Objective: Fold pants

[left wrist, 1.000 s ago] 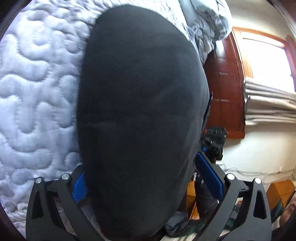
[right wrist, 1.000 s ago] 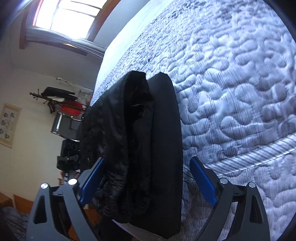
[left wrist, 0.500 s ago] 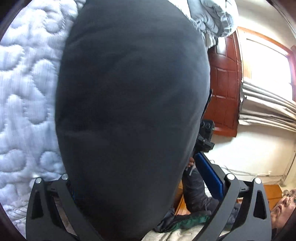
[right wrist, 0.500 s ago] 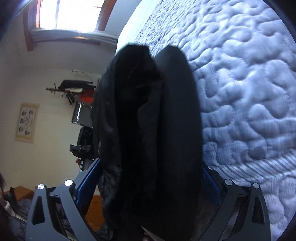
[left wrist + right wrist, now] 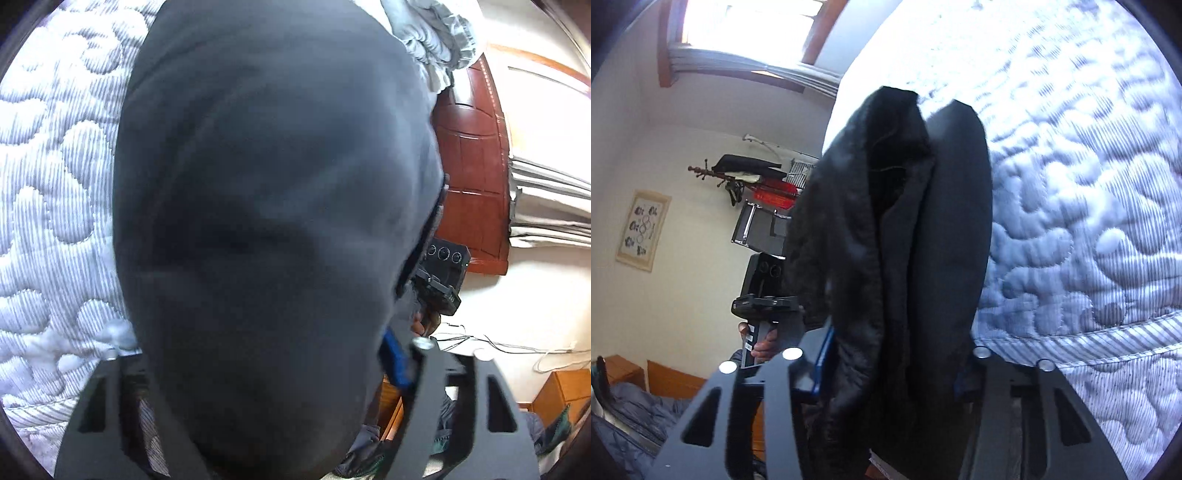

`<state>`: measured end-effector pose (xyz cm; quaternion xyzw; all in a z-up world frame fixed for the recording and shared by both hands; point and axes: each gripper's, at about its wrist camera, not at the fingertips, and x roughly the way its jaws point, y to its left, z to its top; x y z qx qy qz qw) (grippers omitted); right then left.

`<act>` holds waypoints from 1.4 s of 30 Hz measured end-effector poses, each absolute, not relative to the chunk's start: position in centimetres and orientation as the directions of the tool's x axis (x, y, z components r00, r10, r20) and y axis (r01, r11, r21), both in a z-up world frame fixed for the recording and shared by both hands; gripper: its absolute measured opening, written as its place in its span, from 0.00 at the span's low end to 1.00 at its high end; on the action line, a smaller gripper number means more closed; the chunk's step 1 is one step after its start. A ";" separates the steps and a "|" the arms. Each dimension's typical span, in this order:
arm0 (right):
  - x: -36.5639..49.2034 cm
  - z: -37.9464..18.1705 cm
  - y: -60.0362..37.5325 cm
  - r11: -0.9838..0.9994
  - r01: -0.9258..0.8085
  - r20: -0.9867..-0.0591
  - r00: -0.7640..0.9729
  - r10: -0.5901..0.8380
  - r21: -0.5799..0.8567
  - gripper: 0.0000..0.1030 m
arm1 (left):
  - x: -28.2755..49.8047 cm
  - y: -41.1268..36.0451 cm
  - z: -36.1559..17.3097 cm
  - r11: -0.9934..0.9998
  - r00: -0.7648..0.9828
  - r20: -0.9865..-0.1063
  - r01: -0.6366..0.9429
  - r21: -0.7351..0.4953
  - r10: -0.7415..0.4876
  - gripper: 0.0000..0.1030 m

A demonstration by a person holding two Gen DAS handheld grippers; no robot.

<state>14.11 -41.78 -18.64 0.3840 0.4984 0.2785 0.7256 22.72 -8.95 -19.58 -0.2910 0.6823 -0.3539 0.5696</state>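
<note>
Filling both views, dark pants (image 5: pixel 266 221) hide each tool's pads.

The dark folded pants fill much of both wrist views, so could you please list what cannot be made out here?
- Left wrist view: the dark folded pants hide the left gripper's left finger; the view is blurred.
- Right wrist view: the pants cover the right gripper's right pad, so contact there is unclear.
- Both views: the pants' lower end is cut off by the bottom edge.
- The quilted white-grey bedcover under the pants is hidden.
</note>
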 end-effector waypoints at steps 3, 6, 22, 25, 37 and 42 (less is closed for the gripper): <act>14.0 -17.3 -41.3 0.561 -0.047 -0.509 0.362 0.781 0.826 0.40 | 22.7 -9.2 -19.3 0.566 -0.174 -0.560 0.018 -0.824 -0.810 0.47; 13.6 -15.8 -41.4 0.552 -0.067 -0.488 0.388 0.782 0.831 0.39 | 22.7 -9.1 -18.6 0.532 -0.152 -0.530 0.031 -0.846 -0.834 0.39; 20.8 -8.9 -41.6 0.579 -0.202 -0.442 0.468 0.766 0.790 0.38 | 27.4 -9.7 -13.1 0.465 0.016 -0.467 0.126 -0.877 -0.884 0.37; 23.5 -8.2 -40.9 0.582 -0.217 -0.441 0.465 0.768 0.784 0.38 | 29.2 -9.2 -12.3 0.478 0.048 -0.476 0.131 -0.868 -0.878 0.36; 32.2 -10.8 -40.3 0.577 -0.179 -0.463 0.434 0.773 0.797 0.38 | 36.2 -7.5 -12.9 0.570 0.107 -0.560 0.131 -0.811 -0.822 0.37; 34.1 -12.7 -40.2 0.570 -0.142 -0.473 0.417 0.776 0.809 0.38 | 38.3 -7.2 -14.0 0.588 0.106 -0.579 0.104 -0.802 -0.809 0.37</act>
